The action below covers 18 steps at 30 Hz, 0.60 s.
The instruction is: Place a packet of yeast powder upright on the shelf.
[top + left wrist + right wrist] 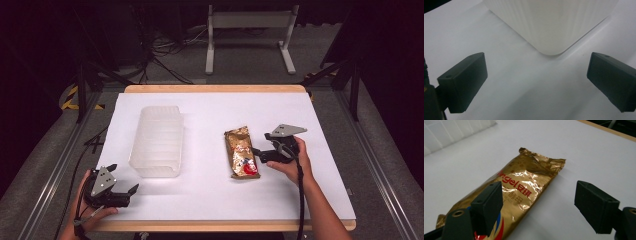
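High view: white table [215, 200], clear ribbed bin [156, 141] on its left half. Gold packet [241, 152] lies flat to the right of the bin, well apart from it, long axis running away from the person. Right gripper [256, 155] sits just right of the packet, held in the right hand [295, 159], tips pointing at the packet's right edge; contact too small to tell here. Left gripper [125, 177] sits near the bin's near-left corner, in the left hand [92, 200], jaws spread, nothing between them

Left gripper view: jaws wide apart over bare white table [499, 75], holding nothing. Bin [549, 22] corner lies just ahead, midway between the jaws, not touching either

Right gripper view: jaws wide apart, nothing clamped. Packet [524, 180] lies crinkled on the table [586, 150], its near part passing behind the jaw at the picture's left; the other jaw stands over bare table, clear of the packet. Cannot tell whether the first jaw touches the foil. Bin [454, 132] edge far beyond the packet
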{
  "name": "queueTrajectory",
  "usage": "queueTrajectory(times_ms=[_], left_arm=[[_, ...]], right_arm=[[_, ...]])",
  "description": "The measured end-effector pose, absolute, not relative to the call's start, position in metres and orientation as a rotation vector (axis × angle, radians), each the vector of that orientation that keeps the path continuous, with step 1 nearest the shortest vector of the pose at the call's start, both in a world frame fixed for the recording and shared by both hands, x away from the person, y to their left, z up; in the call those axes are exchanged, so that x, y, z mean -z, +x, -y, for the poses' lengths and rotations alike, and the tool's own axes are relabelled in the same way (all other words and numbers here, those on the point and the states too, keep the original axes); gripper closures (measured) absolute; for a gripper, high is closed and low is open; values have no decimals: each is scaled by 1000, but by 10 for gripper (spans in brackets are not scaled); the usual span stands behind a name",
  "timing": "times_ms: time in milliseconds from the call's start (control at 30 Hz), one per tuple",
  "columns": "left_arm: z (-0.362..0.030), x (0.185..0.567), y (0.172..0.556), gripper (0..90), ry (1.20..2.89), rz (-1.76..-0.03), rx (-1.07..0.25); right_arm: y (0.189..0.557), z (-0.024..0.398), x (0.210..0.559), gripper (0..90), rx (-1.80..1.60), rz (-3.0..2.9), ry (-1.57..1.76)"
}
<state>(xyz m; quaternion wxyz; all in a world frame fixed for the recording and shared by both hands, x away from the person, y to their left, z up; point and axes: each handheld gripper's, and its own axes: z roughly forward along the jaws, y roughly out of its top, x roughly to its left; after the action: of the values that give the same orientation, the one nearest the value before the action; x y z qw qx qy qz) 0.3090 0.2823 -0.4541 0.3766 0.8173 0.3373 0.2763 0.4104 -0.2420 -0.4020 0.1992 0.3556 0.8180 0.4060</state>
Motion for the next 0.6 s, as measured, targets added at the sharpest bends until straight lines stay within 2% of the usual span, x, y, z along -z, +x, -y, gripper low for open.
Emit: queueTrajectory(times_ms=[200,600], left_arm=[[-280,455,308,39,2110,-854,-713],[-279,455,308,39,2117,-846,-716]], right_arm=[[425,228,406,237,-1105,-2303,1008],[470,210,417,181,-1089,-2367,1139]])
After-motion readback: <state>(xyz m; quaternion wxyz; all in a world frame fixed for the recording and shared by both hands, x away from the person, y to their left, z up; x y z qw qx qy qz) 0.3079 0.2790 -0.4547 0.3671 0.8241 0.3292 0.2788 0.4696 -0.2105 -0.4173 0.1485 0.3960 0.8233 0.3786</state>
